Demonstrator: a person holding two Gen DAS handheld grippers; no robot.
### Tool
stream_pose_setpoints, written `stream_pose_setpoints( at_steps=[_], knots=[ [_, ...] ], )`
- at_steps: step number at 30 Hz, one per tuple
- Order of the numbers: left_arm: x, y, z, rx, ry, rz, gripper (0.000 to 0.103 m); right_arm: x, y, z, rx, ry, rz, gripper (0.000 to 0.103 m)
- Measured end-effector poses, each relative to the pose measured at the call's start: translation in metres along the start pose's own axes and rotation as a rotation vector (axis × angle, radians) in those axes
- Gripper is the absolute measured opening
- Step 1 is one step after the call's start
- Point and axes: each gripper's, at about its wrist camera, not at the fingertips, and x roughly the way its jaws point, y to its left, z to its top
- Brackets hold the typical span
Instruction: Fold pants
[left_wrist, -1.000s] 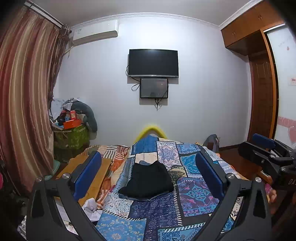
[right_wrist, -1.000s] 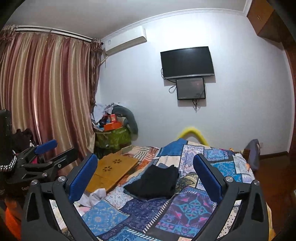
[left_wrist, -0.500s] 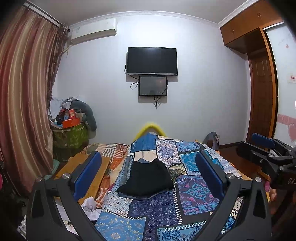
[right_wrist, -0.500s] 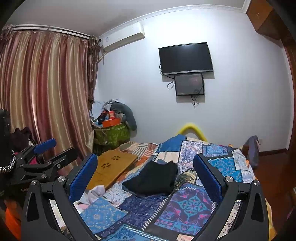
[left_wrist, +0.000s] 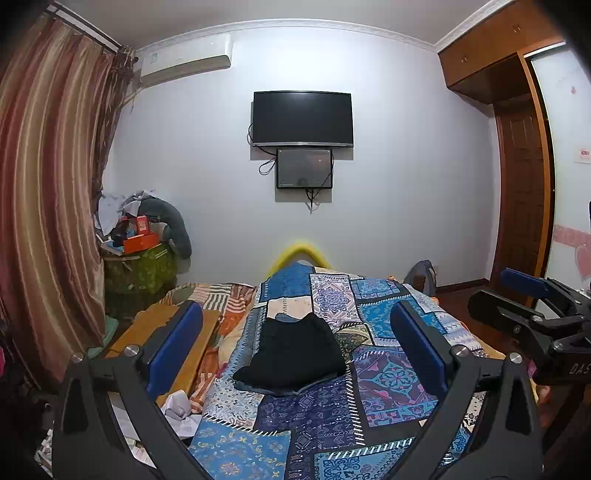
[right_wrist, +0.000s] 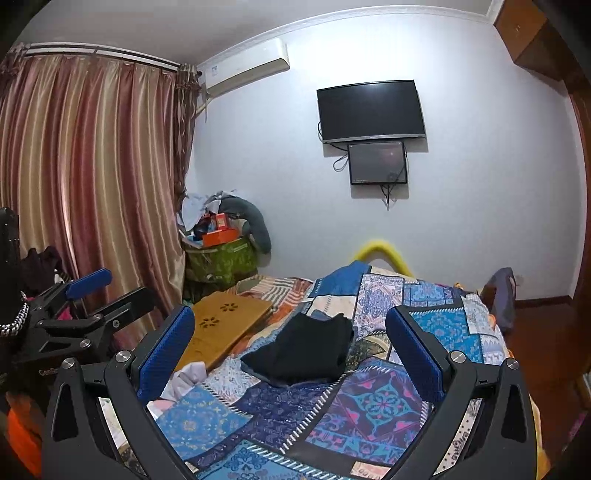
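The pants (left_wrist: 291, 354) lie folded into a compact dark bundle near the middle of the bed (left_wrist: 388, 376), resting on its blue patchwork quilt (left_wrist: 317, 413), with a strip of lighter blue cloth showing along the bundle's near edge. At the far left of the room hang striped reddish curtains (left_wrist: 48, 192), and in the corner beside them a green-covered stand (left_wrist: 142, 269) carries an orange box (left_wrist: 142, 242) and a heap of loose things. Nearer, along the left side of the bed, a wooden lap tray (right_wrist: 221, 328) with flower-shaped cutouts lies flat, and crumpled white paper (left_wrist: 181, 406) sits just in front of it. The left gripper (left_wrist: 295, 347) is held above the foot of the bed, its jaws wide apart with blue pads, touching nothing, and the pants appear between them, well beyond the tips. On the wall straight ahead a dark television (left_wrist: 303, 118) hangs above a smaller screen (left_wrist: 304, 168), with an air conditioner (left_wrist: 184, 62) high to its left. The right gripper (right_wrist: 290, 347) is likewise raised with its jaws spread and empty, framing the pants from the right side; it also shows at the right edge of the left wrist view. Farthest right stand a wooden door (left_wrist: 521, 192) and a cabinet above it.
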Motion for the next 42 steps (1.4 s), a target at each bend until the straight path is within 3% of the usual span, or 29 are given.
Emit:
stream_pose_setpoints(
  at_steps=[42],
  knots=[
    [0.0026, 0.0059, -0.0016, -0.031, 0.021, -0.05, 0.103, -0.0037, -0.004, 0.0002, 0.021, -0.019, -0.007, 0.103]
  ],
)
